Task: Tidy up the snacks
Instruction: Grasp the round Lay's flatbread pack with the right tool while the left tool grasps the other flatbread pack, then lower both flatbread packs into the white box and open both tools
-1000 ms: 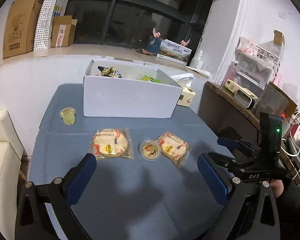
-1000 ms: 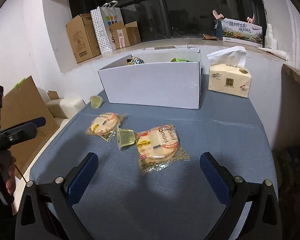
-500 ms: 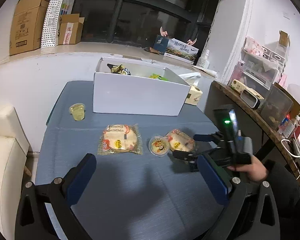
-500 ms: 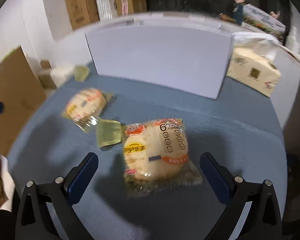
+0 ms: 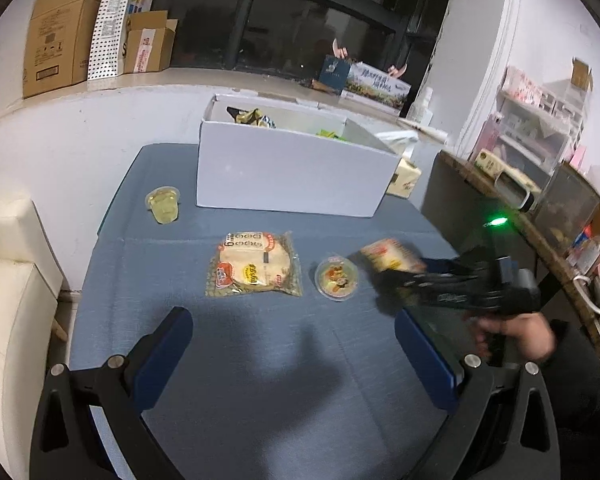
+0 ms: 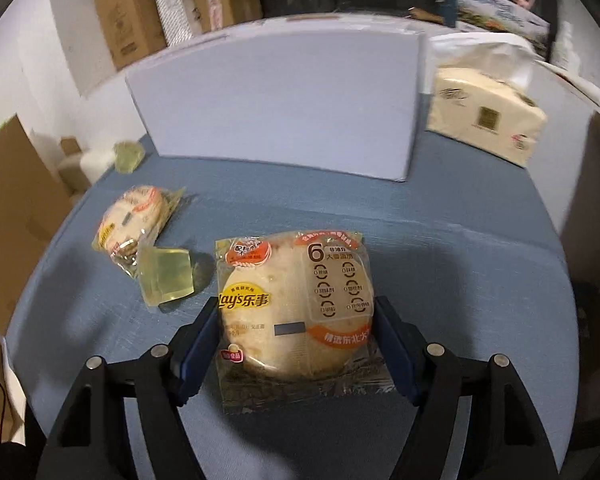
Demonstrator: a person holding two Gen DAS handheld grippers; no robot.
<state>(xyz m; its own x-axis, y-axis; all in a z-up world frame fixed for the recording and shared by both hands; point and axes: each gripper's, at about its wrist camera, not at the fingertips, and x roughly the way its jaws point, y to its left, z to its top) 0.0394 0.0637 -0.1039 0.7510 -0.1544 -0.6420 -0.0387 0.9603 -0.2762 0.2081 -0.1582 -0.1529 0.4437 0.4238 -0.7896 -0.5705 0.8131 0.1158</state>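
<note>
My right gripper (image 6: pixel 296 320) has its blue pads against both sides of a round Lay's snack pack (image 6: pixel 296 304) lying on the blue table (image 6: pixel 460 260), and its jaws are closing on it. From the left wrist view that pack (image 5: pixel 392 256) is blurred between the right gripper's fingers (image 5: pixel 400 280). A second snack pack (image 5: pixel 256 266) and a jelly cup (image 5: pixel 337 280) lie to its left. Another jelly cup (image 5: pixel 163 204) sits beside the white box (image 5: pixel 292 176), which holds several snacks. My left gripper (image 5: pixel 292 320) hovers open over bare cloth with nothing between its fingers.
A tissue pack (image 6: pixel 484 116) stands right of the white box (image 6: pixel 276 104). A cream seat (image 5: pixel 8 300) borders the table's left edge, and a dark wooden shelf (image 5: pixel 500 216) with clutter lines its right. Cardboard boxes (image 5: pixel 60 28) sit on the window ledge behind.
The right gripper has dropped forward onto the nearer snack pack and its jaws have narrowed around it. The left gripper has barely shifted.
</note>
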